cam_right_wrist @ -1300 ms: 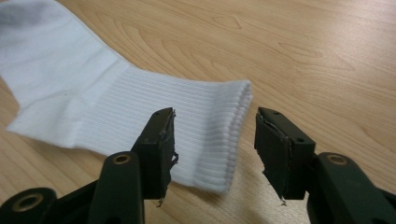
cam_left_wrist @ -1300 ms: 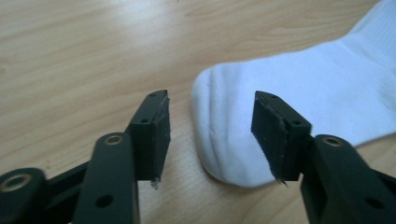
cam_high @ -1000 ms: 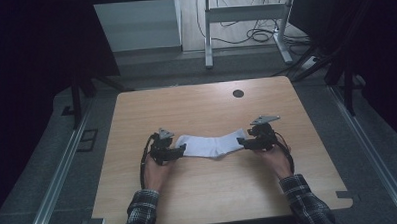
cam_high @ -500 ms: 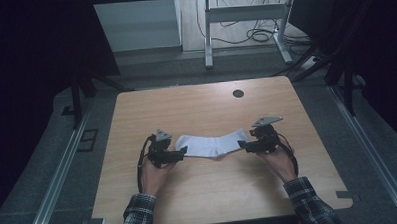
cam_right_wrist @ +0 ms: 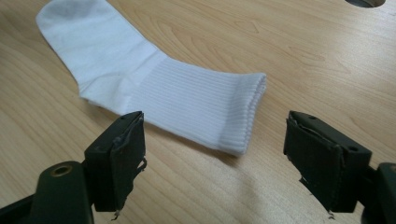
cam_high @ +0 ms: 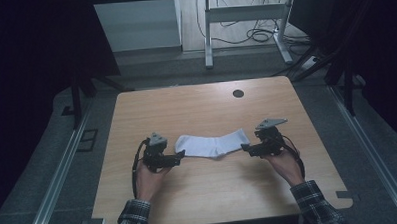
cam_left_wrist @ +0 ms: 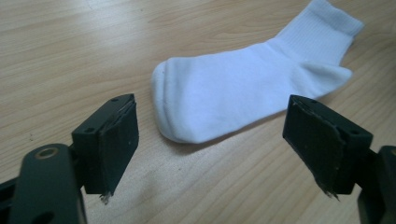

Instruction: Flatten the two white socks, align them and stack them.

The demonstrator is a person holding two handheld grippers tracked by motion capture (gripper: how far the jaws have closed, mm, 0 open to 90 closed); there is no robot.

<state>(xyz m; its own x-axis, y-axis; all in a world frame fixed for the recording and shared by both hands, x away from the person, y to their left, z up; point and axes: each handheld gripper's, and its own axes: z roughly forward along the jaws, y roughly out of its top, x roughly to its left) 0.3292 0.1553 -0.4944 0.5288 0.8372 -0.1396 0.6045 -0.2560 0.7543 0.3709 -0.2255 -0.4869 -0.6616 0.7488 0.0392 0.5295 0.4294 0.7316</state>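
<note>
Both the left gripper [cam_high: 180, 154] and the right gripper [cam_high: 244, 148] have just been spreading their jaws, nothing between them now, leaving the white sock [cam_high: 212, 143] lying flat at centre frame on the table [cam_high: 196, 104], apparently released after straightening.

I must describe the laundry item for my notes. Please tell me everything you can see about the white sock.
The white sock is a short, soft knitted one with a ribbed cuff, a rounded toe and a slight bend at the heel. It lies flat and stretched out on the wooden table, toe toward the left gripper, cuff toward the right gripper. Neither gripper touches it.
</note>
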